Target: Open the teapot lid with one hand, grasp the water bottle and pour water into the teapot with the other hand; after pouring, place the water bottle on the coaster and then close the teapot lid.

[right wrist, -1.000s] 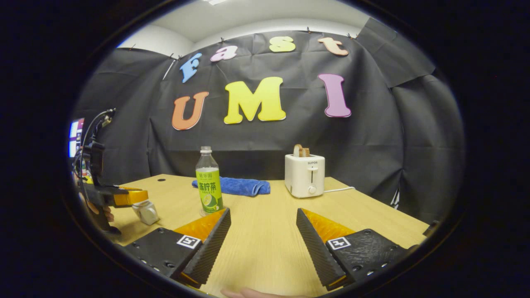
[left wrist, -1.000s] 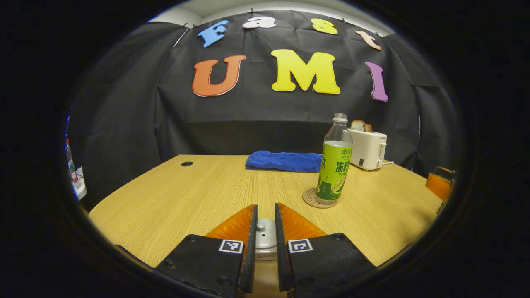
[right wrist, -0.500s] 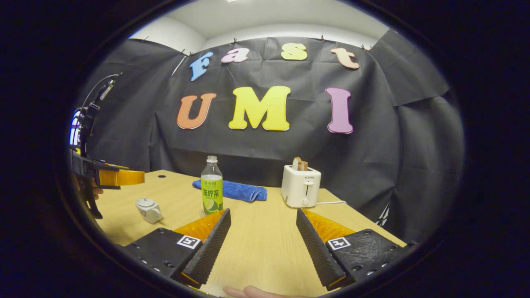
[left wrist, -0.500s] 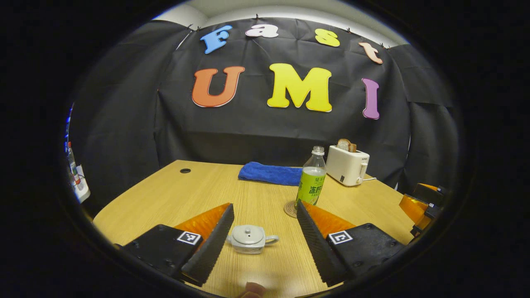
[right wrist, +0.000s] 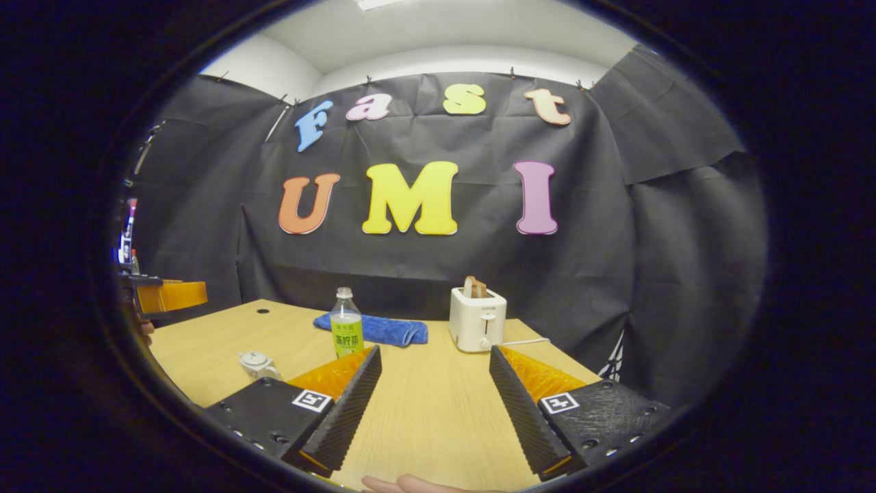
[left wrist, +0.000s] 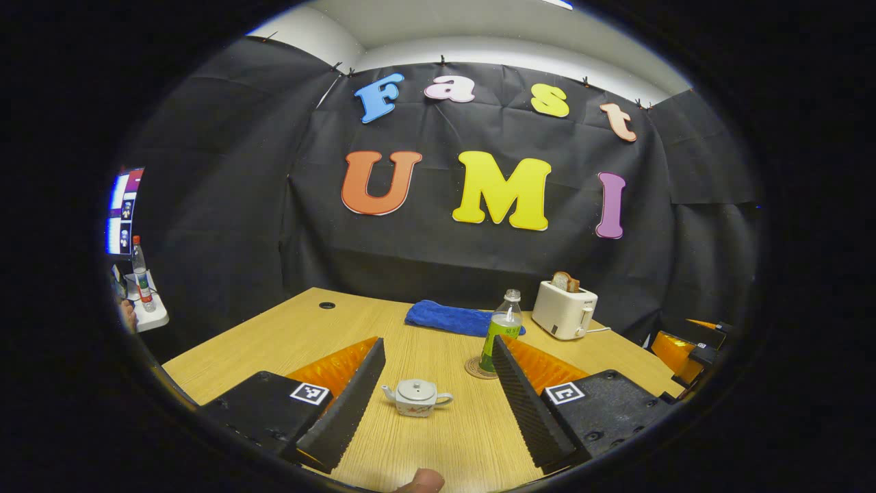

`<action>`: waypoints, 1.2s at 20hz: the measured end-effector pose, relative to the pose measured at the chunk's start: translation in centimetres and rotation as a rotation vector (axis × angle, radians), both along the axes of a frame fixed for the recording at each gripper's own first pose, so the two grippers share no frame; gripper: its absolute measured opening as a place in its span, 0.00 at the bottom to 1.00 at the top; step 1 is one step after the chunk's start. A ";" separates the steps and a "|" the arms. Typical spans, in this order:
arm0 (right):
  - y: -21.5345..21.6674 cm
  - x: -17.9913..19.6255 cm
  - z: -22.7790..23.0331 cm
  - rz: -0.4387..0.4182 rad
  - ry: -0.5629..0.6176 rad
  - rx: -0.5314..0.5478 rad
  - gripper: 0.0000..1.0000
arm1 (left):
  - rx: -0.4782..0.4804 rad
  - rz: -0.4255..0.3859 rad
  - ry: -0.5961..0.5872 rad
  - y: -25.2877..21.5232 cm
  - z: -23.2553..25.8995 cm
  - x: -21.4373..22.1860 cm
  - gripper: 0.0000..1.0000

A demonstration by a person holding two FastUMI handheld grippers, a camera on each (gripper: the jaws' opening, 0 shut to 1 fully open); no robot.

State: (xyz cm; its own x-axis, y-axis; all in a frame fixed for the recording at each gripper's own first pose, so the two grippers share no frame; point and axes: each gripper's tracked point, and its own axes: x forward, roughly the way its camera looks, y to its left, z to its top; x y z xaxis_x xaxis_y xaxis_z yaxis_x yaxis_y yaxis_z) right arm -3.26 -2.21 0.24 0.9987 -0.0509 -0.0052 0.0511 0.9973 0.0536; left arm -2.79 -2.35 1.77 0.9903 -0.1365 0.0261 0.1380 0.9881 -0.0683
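Teapot: sitting (left wrist: 416, 398) on the desk (left wrist: 287, 335) with its lid (left wrist: 417, 390) on, spout pointing left and handle right in the left gripper view; lying between the left claw's fingers in that view but well beyond them, untouched.
Bottle: standing (left wrist: 500, 331) upright on the coaster (left wrist: 477, 368), behind and to the right of the teapot, nothing gripping it.
Left claw: hovering (left wrist: 438, 404) above the desk with its jaws spread wide, released, holding nothing; a fingertip of the person is showing at the bottom edge.
Right claw: hanging (right wrist: 432, 404) over bare desk, jaws wide apart, empty; in its view the teapot (right wrist: 258, 363) is lying off to the left and the bottle (right wrist: 346, 333) is standing farther back.
Towel: lying (left wrist: 452, 318) folded behind the bottle, near the desk's far edge.
Toaster: standing (left wrist: 564, 311) right of the towel, with bread sticking out of its slot.
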 end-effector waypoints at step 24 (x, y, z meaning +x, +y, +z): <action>-0.4 0.9 -1.4 -0.003 0.024 -0.009 0.95 | 0.042 0.020 -0.014 -0.9 -0.7 0.4 0.99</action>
